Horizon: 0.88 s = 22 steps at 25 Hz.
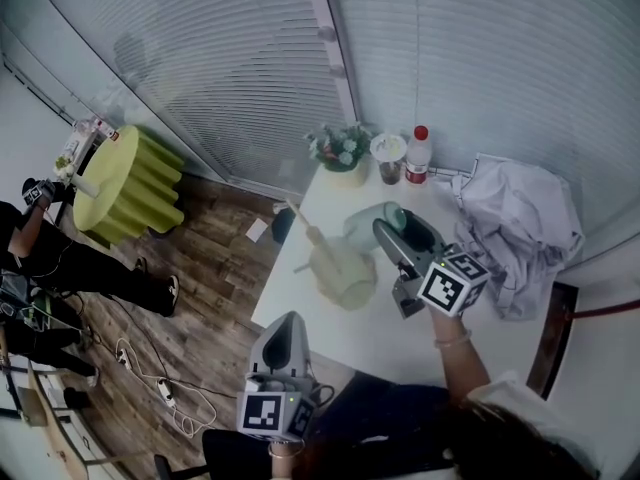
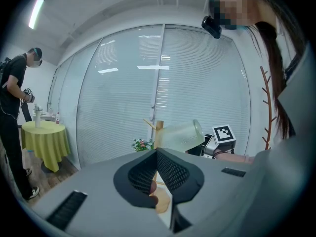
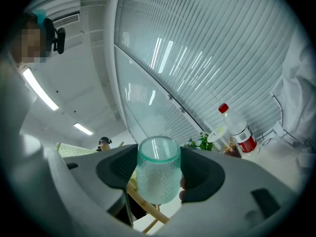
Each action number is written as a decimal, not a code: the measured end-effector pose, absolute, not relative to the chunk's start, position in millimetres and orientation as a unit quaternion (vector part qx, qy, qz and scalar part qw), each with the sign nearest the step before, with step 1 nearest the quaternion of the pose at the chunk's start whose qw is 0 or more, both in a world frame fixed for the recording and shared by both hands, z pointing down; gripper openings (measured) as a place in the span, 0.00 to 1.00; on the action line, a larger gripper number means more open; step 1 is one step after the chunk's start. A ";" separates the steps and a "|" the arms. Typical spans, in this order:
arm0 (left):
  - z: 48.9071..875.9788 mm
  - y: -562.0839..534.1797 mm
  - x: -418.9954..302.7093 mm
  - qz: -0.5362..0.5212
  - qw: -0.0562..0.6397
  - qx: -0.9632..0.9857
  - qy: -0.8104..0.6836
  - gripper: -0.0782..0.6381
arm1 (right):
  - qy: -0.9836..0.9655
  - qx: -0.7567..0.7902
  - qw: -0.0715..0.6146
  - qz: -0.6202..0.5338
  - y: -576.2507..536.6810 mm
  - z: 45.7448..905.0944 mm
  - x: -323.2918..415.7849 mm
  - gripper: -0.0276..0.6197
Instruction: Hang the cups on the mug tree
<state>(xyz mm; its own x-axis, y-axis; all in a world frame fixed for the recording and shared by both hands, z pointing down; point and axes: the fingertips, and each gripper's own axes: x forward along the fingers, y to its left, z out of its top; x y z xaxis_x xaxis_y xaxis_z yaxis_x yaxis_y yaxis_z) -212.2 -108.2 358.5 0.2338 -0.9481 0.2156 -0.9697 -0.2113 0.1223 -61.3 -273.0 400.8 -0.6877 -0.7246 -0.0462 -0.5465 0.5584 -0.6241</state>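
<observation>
Cup [image 3: 157, 168] inspection: the pale green cup is clamped at its sides between the two fingers of the right gripper [image 3: 159, 180], open rim facing the camera, lifted clear of the white table [image 1: 400, 338]. In the head view it sits tipped on its side just beside the top of the mug tree [image 1: 335, 260], near an upper peg [image 1: 303, 221] but not on it. I judge the step in hand to be the approach for hanging, not yet done. The next move calls for lining the cup up with a peg and lowering it on; I cannot make out a handle, so the catching point is uncertain. The left gripper [image 2: 157, 168] hangs off the table's near edge with its fingers together, holding nothing.
</observation>
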 end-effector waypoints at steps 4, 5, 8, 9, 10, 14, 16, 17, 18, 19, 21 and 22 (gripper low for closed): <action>365.9 -109.8 -216.5 0.053 0.123 0.775 -0.617 0.11 | 0.871 -0.349 0.153 -0.310 -275.1 407.1 -66.1 0.47; 365.9 -110.7 -216.3 0.052 0.124 0.776 -0.616 0.11 | 0.871 -0.345 0.154 -0.314 -275.7 408.4 -66.8 0.47; 361.9 -115.0 -213.9 0.038 0.126 0.778 -0.614 0.11 | 0.869 -0.335 0.160 -0.327 -277.4 411.9 -68.4 0.47; 361.2 -116.2 -213.8 0.034 0.127 0.778 -0.614 0.11 | 0.869 -0.332 0.160 -0.331 -277.9 412.4 -69.1 0.47; 361.4 -117.0 -214.0 0.033 0.128 0.778 -0.614 0.11 | 0.868 -0.329 0.161 -0.336 -278.3 413.3 -69.9 0.47; 366.4 -119.1 -215.5 0.030 0.127 0.778 -0.614 0.11 | 0.868 -0.311 0.160 -0.352 -279.1 418.6 -73.9 0.47; 372.2 -118.1 -217.5 0.039 0.133 0.776 -0.616 0.11 | 0.870 -0.301 0.158 -0.358 -278.7 420.7 -77.5 0.47; 375.7 -117.2 -218.2 0.047 0.135 0.775 -0.616 0.11 | 0.870 -0.297 0.158 -0.361 -278.5 421.7 -79.2 0.47; 377.0 -117.2 -218.2 0.048 0.135 0.775 -0.616 0.11 | 0.869 -0.293 0.158 -0.365 -278.4 422.9 -80.4 0.47; 376.5 -118.0 -217.6 0.043 0.133 0.775 -0.616 0.11 | 0.868 -0.290 0.159 -0.370 -278.3 424.1 -81.1 0.47; 379.4 -117.4 -216.6 0.051 0.137 0.774 -0.616 0.11 | 0.866 -0.285 0.161 -0.377 -278.7 426.4 -81.5 0.47; 381.8 -116.8 -216.8 0.057 0.142 0.772 -0.617 0.11 | 0.865 -0.282 0.163 -0.381 -279.2 427.5 -81.8 0.47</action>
<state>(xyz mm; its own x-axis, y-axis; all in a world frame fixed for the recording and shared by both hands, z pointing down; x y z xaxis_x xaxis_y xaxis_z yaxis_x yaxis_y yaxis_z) -216.8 -116.8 381.8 0.2330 -0.9361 0.2635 -0.9686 -0.1993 0.1485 -81.8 -279.2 427.5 -0.7878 -0.6123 -0.0670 -0.3644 0.5510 -0.7507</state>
